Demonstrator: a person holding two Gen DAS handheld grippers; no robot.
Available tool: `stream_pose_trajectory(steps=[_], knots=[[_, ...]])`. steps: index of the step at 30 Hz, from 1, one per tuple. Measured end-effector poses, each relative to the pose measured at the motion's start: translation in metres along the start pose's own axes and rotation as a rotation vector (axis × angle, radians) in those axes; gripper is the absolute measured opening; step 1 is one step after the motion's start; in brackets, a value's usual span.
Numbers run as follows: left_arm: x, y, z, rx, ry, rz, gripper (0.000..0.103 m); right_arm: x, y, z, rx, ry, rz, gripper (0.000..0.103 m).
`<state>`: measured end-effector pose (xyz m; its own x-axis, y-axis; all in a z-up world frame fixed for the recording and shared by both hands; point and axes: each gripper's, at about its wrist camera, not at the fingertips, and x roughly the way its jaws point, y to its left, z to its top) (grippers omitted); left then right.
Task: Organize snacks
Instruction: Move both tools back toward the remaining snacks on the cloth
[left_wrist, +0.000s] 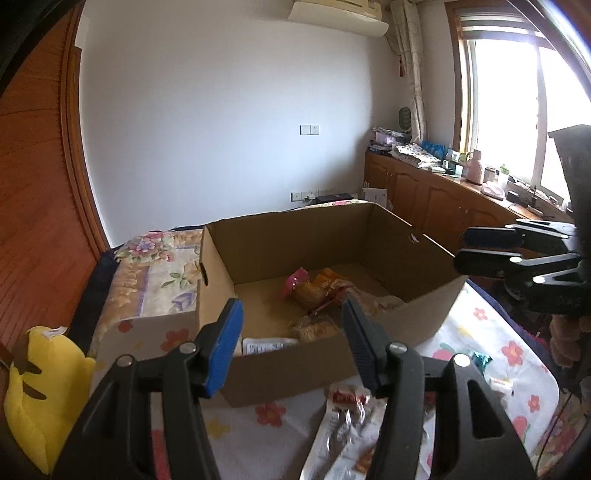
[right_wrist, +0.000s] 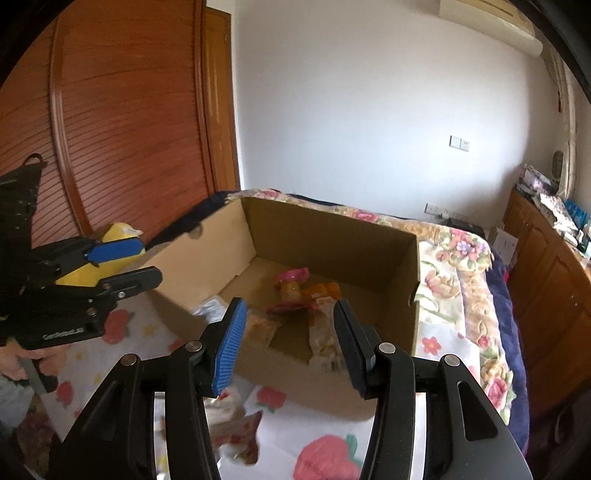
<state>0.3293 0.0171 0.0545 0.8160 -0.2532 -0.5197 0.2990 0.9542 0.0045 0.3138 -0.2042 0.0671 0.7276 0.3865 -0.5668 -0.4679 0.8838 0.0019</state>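
An open cardboard box (left_wrist: 288, 240) (right_wrist: 332, 240) stands on a flowered bedspread. Inside lie several snacks, among them a pink packet (left_wrist: 295, 280) (right_wrist: 291, 277), an orange packet (left_wrist: 330, 280) (right_wrist: 325, 291) and a white one (left_wrist: 267, 347). My left gripper (left_wrist: 293, 343) hovers over the box's near wall, open, with nothing between its pads. A red-and-clear snack packet (left_wrist: 345, 424) lies on the spread just below it. My right gripper (right_wrist: 290, 343) is also open and empty, above the box's near corner, with a crumpled packet (right_wrist: 236, 424) under it. Each gripper shows in the other's view: the right gripper (left_wrist: 461, 249), the left gripper (right_wrist: 149, 260).
A yellow plush toy (left_wrist: 40, 387) (right_wrist: 118, 232) sits left of the box. A folded floral quilt (left_wrist: 155, 266) lies behind it. Wooden cabinets (left_wrist: 443, 195) with clutter run under the window at right. A louvred wooden door (right_wrist: 129, 110) stands at left. A hand (right_wrist: 14, 362) holds the left gripper.
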Motion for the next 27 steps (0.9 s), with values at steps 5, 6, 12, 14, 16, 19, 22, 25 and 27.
stream_pose_trajectory(steps=[5,6,12,14,16,19,22,25,27], knots=[[-0.018,-0.001,-0.022,0.000,0.011,-0.014,0.058,-0.027,0.013,-0.023,0.016,0.004,0.006,0.050],[-0.022,-0.002,-0.029,0.004,0.019,-0.015,0.058,-0.031,0.016,-0.029,0.020,0.009,0.007,0.050],[-0.037,-0.010,-0.052,0.023,0.045,-0.017,0.058,-0.046,0.031,-0.051,0.062,0.019,0.027,0.050],[-0.040,-0.011,-0.059,0.025,0.052,-0.021,0.058,-0.050,0.036,-0.059,0.073,0.026,0.035,0.050],[-0.043,-0.013,-0.066,0.029,0.062,-0.024,0.058,-0.050,0.042,-0.067,0.079,0.038,0.042,0.051],[-0.044,-0.015,-0.079,0.032,0.079,-0.026,0.058,-0.048,0.049,-0.082,0.089,0.062,0.044,0.052],[-0.043,-0.017,-0.092,0.029,0.100,-0.027,0.058,-0.045,0.056,-0.098,0.096,0.076,0.050,0.053],[-0.041,-0.019,-0.104,0.025,0.120,-0.031,0.058,-0.042,0.063,-0.109,0.097,0.092,0.056,0.053],[-0.038,-0.021,-0.112,0.032,0.131,-0.029,0.058,-0.039,0.066,-0.117,0.106,0.105,0.068,0.054]])
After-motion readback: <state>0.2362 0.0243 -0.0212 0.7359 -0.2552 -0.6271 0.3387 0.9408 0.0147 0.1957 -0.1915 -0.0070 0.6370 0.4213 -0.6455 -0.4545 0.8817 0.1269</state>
